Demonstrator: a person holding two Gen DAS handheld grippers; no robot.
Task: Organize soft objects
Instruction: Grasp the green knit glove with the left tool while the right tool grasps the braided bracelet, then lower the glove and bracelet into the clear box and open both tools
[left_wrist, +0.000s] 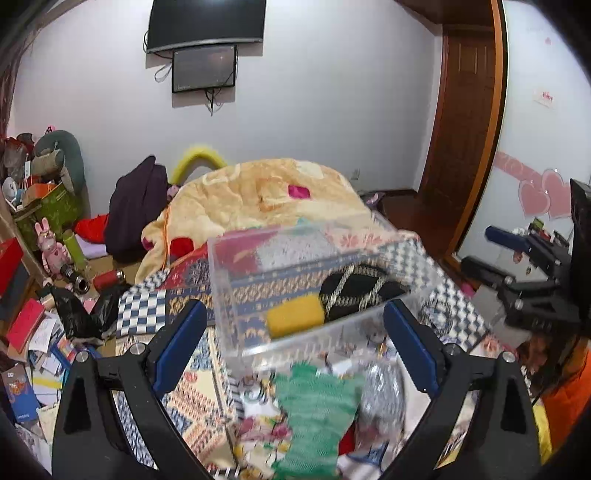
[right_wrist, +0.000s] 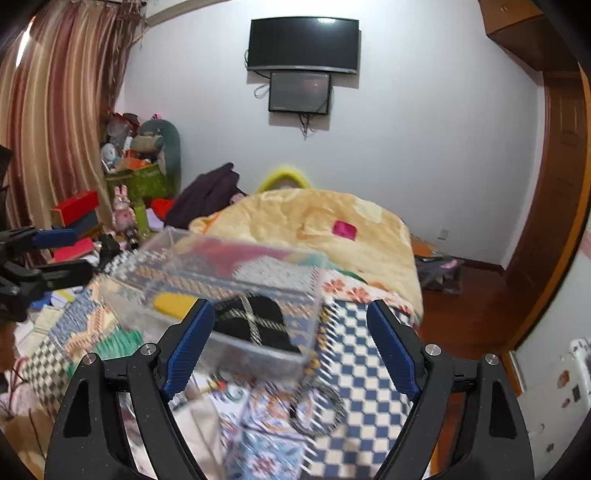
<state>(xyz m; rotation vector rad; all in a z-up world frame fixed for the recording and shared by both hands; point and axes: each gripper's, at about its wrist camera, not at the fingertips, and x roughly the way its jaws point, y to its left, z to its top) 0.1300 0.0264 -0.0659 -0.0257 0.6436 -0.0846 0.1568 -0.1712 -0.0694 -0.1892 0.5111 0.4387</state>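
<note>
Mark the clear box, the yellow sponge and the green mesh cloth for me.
clear box (left_wrist: 236, 258): left wrist view, on its left wall.
yellow sponge (left_wrist: 295, 315): left wrist view, middle of its front face.
green mesh cloth (left_wrist: 317, 410): left wrist view, middle of the fabric.

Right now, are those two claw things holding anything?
Left gripper: open, holding nothing.
Right gripper: open, holding nothing.

left gripper: jaws spread wide | right gripper: jaws spread wide, holding nothing
</note>
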